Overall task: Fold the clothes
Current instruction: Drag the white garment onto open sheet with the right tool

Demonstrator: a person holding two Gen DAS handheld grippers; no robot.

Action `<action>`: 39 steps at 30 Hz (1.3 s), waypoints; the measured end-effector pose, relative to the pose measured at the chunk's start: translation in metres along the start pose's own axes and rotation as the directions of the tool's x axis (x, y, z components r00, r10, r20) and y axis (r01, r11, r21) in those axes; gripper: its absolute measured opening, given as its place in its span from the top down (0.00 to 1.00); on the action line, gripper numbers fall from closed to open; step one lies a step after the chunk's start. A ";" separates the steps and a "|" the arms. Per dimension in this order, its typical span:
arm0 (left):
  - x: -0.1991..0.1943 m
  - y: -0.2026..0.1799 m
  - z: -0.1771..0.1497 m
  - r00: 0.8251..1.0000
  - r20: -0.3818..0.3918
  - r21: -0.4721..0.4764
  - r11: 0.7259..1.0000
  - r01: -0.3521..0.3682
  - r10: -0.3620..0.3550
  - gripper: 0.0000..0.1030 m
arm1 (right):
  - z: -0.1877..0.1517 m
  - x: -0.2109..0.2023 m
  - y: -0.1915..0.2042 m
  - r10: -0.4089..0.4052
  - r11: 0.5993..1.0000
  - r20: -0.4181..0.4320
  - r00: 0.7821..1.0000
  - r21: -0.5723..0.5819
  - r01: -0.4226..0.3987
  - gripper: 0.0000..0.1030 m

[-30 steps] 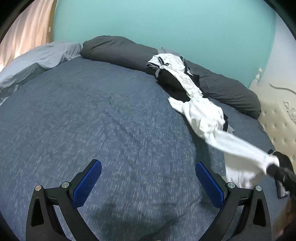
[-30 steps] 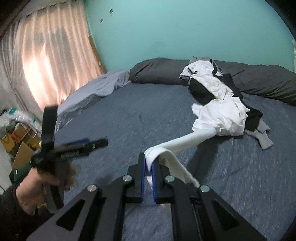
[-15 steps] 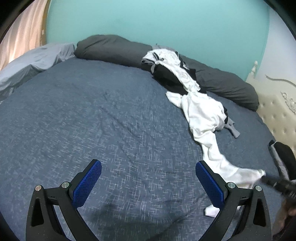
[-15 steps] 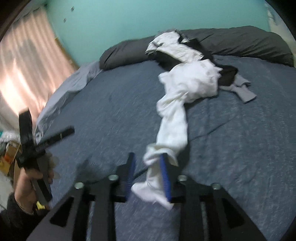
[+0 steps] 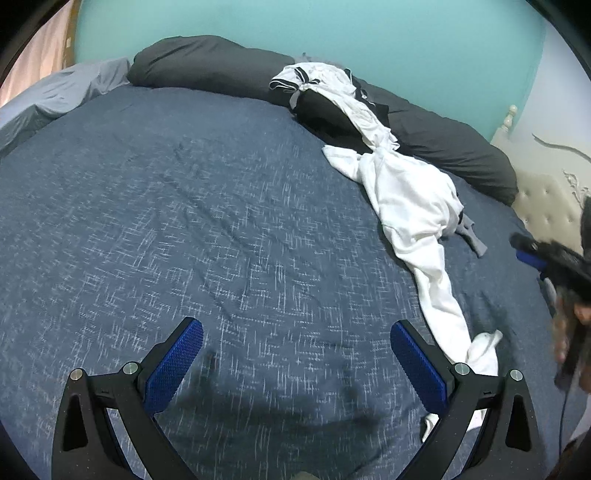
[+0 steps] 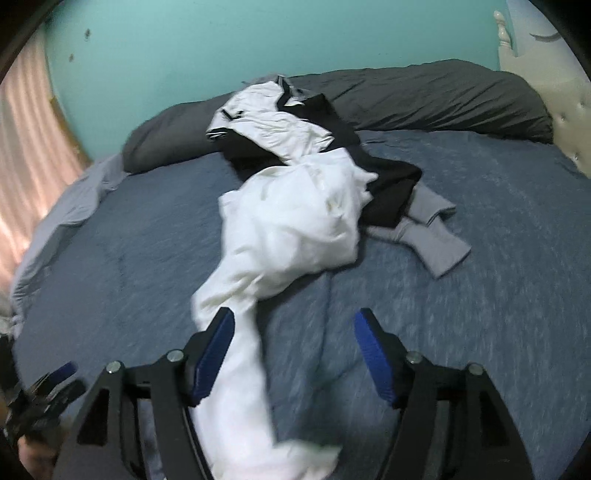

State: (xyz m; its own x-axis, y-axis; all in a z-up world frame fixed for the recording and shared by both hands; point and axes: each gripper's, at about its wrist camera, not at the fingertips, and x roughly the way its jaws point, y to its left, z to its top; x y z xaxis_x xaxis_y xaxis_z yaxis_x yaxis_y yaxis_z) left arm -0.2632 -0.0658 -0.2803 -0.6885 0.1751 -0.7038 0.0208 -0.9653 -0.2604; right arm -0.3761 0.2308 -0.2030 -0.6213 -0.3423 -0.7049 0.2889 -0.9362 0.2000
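Two grippers are hanging over the bed (image 5: 184, 206) you are working on, and both are pointing down at its blue speckled cover. Your left gripper (image 5: 295, 365) is holding its jaws wide, with nothing but bare cover between the blue pads. Your right gripper (image 6: 293, 354) is opening its jaws; the white garment (image 6: 291, 225) is running down between them, brushing against the left pad while the right pad is standing clear of it, so nothing is pinching the cloth.

That white garment is lying stretched out in a long twisted strip from the clothes pile (image 5: 332, 99) toward you, its near end crumpling on the cover just beside your left gripper's right finger. The pile is sitting at the far side of the bed, leaning on the long dark grey bolster (image 5: 207, 64) along the teal wall (image 5: 332, 29). In it a black garment (image 6: 391, 188) is poking out from under the white one, and a grey piece (image 6: 432, 236) is spreading flat just beside them.

A light grey pillow (image 5: 62, 92) is lying at the far left corner, pink curtains (image 6: 29, 147) are hanging beyond it, and a cream tufted headboard (image 5: 543, 199) is standing on the right.
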 end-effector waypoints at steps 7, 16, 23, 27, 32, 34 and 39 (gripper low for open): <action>0.011 0.010 -0.001 1.000 -0.004 -0.023 1.000 0.007 -0.007 0.00 | 0.030 0.058 -0.008 -0.072 0.997 -0.029 0.997 -0.021 0.072 0.30; 0.015 0.019 0.001 1.000 0.004 -0.038 0.999 -0.003 0.003 0.00 | 0.042 0.105 -0.016 -0.086 0.996 -0.027 0.996 -0.012 0.085 0.30; 0.015 0.017 0.000 1.000 0.015 -0.014 1.000 0.001 -0.001 0.00 | 0.045 0.114 -0.008 -0.051 0.997 -0.010 0.999 -0.057 0.050 0.65; 0.018 0.016 -0.001 1.000 0.008 -0.015 1.000 0.003 -0.003 0.00 | 0.047 0.103 0.002 -0.086 0.991 0.012 0.996 -0.099 0.086 0.93; 0.012 0.015 -0.001 1.000 0.022 -0.014 1.000 0.004 -0.003 0.00 | 0.049 0.073 0.012 -0.070 0.985 0.060 0.996 -0.151 0.079 0.95; 0.008 0.013 0.000 0.999 0.032 -0.010 1.000 0.016 -0.015 0.00 | 0.051 0.055 0.018 -0.059 0.983 0.080 0.995 -0.171 0.072 0.95; -0.006 0.005 0.002 0.998 0.056 0.022 0.999 0.034 -0.036 0.00 | 0.058 -0.003 0.034 -0.035 0.974 0.128 0.991 -0.220 0.063 0.95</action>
State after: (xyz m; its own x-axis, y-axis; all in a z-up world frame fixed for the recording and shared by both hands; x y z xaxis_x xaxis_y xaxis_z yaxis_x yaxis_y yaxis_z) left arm -0.2606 -0.0723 -0.2764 -0.7285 0.1981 -0.6557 -0.0191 -0.9628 -0.2696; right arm -0.4069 0.1950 -0.1545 -0.7194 -0.3162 -0.6185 0.4019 -0.9157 0.0007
